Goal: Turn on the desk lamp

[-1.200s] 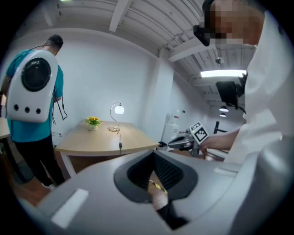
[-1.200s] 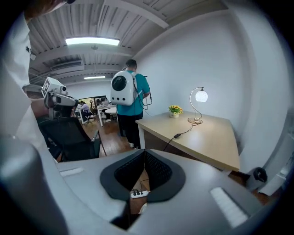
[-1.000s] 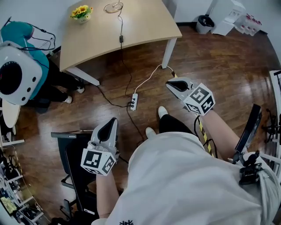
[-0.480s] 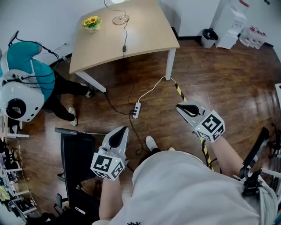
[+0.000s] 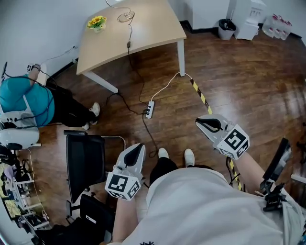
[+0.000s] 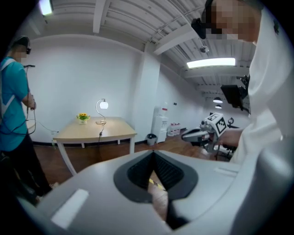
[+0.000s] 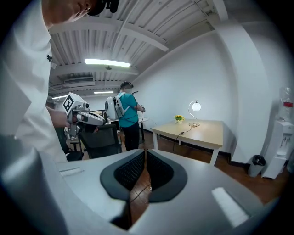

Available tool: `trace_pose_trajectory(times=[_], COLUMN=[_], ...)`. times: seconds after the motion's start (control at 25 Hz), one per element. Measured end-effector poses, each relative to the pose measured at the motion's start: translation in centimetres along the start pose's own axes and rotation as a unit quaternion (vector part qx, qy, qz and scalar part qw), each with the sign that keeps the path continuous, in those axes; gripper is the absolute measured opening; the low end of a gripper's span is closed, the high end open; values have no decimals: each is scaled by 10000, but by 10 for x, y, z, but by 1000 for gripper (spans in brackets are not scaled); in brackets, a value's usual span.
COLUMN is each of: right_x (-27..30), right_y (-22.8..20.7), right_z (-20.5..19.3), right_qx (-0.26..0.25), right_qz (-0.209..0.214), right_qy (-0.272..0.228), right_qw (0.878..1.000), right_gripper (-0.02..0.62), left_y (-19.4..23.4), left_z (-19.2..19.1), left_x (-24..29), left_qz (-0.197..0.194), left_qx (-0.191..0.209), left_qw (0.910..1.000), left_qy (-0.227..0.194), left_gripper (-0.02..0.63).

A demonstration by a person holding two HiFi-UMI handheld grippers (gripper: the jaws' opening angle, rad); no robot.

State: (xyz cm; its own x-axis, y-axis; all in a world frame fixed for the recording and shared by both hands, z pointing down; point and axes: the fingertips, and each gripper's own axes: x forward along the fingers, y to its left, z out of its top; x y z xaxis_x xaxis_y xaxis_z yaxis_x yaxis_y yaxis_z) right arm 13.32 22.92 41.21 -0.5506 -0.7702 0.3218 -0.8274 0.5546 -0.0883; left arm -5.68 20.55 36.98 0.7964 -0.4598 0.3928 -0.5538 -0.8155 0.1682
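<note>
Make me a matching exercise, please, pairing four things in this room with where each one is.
1 desk lamp
2 power strip
3 waste bin
4 black chair

A at the foot of the far wall
B on the table
C close at the person's left
D on the floor, cables plugged in

Pairs: 1-B, 2-D, 3-A, 4-C.

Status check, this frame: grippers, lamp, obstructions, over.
Left gripper, right gripper both shut, empty, held over floor. Desk lamp on far table, out of reach, globe looks bright. Power strip and cable on the floor between.
</note>
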Motion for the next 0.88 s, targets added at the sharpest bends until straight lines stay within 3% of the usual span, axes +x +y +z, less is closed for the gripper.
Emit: trace_pose_trajectory(times=[0.4,0.88], right_x=[-21,10], right_y=[36,117], right_z=[16,36], right_qx=[-77,-47], right_qz=[-229,-607], right_qy=[-289,-362], right_qw=[9993,9975], right_gripper=[6,8], left_y=[-19,5], left_z=[8,-14], left_x=[-9,-81], left_qz=[-399,-896], left_qx=[323,427], left_qw=[9986,9948], left_qy=[-141,-228], left_gripper=[20,20])
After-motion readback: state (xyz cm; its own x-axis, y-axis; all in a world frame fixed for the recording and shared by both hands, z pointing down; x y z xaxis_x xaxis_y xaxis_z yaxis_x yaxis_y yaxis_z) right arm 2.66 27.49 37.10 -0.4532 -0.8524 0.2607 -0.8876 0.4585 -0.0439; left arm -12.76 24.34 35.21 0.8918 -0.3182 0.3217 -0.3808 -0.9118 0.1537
